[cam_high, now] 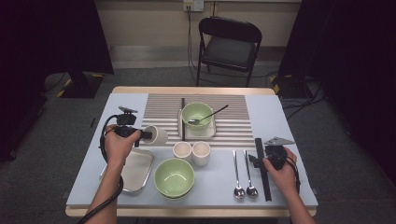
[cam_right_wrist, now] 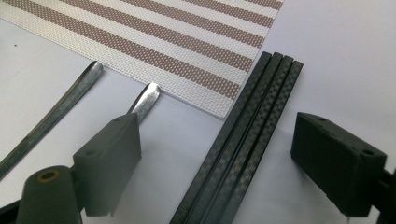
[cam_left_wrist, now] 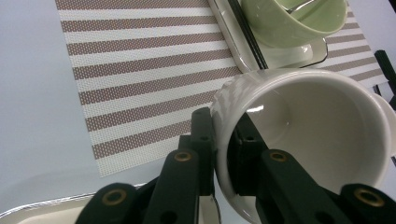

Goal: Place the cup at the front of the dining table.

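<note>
A white cup [cam_left_wrist: 303, 130] hangs tilted on its side, mouth toward the camera, over the near left corner of the striped placemat [cam_left_wrist: 149, 70]. My left gripper [cam_left_wrist: 224, 144] is shut on its rim, one jaw inside and one outside. From above, the left gripper [cam_high: 147, 135] holds the cup [cam_high: 158, 135] just left of two small cups [cam_high: 191, 151]. My right gripper [cam_right_wrist: 224, 158] stands open low over the table, with a bundle of black chopsticks [cam_right_wrist: 247, 135] lying between its jaws, untouched. In the high view the right gripper [cam_high: 259, 157] sits at the chopsticks [cam_high: 264, 175] on the right.
A metal tray [cam_high: 130, 170] lies at the front left, with a green bowl [cam_high: 174, 177] beside it. Two spoons [cam_high: 243, 175] lie left of the chopsticks. On the placemat [cam_high: 233, 121], a plate carries a green bowl [cam_high: 197, 115] with a spoon in it, plus one black chopstick [cam_high: 183, 119]. A chair [cam_high: 229, 46] stands beyond the table.
</note>
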The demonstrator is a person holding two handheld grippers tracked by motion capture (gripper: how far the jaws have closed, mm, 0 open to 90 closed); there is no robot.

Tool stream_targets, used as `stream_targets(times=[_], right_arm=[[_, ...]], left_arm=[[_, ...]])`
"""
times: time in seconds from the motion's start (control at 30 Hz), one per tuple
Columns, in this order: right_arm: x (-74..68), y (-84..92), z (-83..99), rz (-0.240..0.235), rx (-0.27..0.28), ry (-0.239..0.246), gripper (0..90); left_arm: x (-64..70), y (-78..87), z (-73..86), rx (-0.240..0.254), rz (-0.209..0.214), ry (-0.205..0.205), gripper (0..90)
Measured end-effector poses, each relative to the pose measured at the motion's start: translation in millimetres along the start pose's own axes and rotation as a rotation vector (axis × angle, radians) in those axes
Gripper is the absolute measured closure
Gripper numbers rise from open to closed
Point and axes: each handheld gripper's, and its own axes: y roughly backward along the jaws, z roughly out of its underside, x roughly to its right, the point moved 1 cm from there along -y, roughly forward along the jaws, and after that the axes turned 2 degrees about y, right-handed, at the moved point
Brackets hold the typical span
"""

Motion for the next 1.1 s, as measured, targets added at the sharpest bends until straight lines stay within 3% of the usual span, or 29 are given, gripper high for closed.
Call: stream_targets(times=[1.1], right_arm=[[0.1,0.0,0.0,0.000,0.000,0.000,15.2]], left_arm=[[-2.4,-5.7,-13.1,0.015,0.008,0.030,82.2]])
